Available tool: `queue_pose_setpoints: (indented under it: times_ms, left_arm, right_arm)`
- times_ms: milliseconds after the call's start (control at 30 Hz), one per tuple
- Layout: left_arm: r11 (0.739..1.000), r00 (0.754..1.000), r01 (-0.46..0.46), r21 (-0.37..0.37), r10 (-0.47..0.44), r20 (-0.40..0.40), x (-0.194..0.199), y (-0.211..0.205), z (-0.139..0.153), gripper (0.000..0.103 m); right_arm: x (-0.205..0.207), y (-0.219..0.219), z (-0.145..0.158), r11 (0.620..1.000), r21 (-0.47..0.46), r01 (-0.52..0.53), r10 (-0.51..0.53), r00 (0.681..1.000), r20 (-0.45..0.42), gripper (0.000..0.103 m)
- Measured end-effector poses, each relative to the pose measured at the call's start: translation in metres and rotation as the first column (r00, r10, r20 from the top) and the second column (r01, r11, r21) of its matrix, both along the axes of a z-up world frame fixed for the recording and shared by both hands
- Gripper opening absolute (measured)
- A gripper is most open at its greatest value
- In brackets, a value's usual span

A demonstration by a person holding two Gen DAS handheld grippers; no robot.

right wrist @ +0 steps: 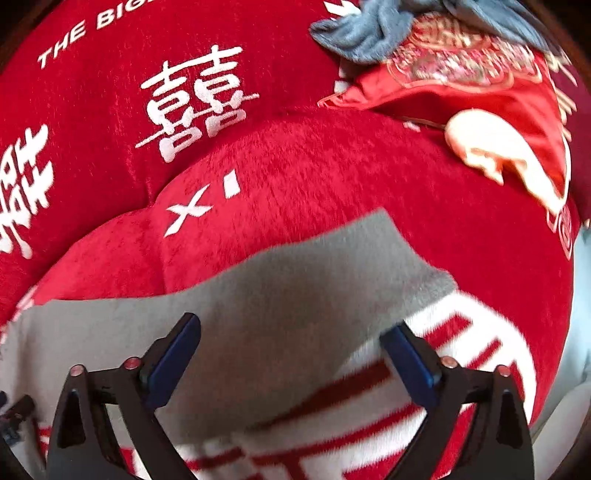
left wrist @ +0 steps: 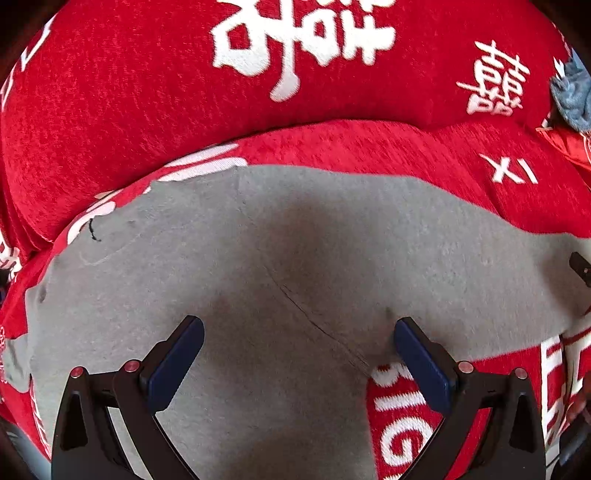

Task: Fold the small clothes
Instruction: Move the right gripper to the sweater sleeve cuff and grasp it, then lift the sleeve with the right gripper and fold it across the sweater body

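On red cover (left wrist: 110,110) — grey garment (left wrist: 295,240) (flat).

The garment (left wrist: 295,258) lies flat on the sofa seat (right wrist: 369,192), in front of the backrest (left wrist: 110,92). Both grippers hang above it. Behind and to the right, 1 cloth (right wrist: 369,33) lies on a cushion (right wrist: 461,92).
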State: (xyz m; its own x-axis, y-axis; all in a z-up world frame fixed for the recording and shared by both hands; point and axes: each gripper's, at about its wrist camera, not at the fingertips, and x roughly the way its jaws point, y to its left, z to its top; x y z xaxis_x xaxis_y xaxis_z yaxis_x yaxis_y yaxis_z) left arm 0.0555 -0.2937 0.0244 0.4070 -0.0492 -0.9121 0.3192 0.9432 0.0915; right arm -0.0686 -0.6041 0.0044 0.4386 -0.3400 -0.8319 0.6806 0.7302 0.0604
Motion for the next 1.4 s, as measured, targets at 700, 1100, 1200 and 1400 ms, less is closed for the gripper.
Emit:
queue_pose_setpoints:
  times_ms: [700,1100,1200,1400]
  left_arm:
    - [0.999,1.000,-0.024,-0.034,0.025,0.017,0.006,0.018,0.001,0.103]
    - [0.993,0.998,-0.034,-0.109,0.040,0.054,-0.011,0.080,0.025,0.103]
    - [0.990,0.997,-0.053,-0.130,0.060,0.047,-0.013,0.102,0.025,0.103]
    - [0.984,0.993,-0.115,-0.136,0.117,0.009,-0.021,0.151,0.010,0.103]
  right_arm:
    - [-0.041,0.018,0.059,0.999,0.005,-0.036,0.033,0.971,0.236,0.007]
    - [0.000,0.108,0.100,0.977,-0.008,-0.213,0.208,0.940,0.270,0.007]
    - [0.011,0.130,0.104,0.971,0.004,-0.239,0.229,0.935,0.271,0.007]
    - [0.033,0.176,0.113,0.954,0.007,-0.300,0.287,0.919,0.272,0.007]
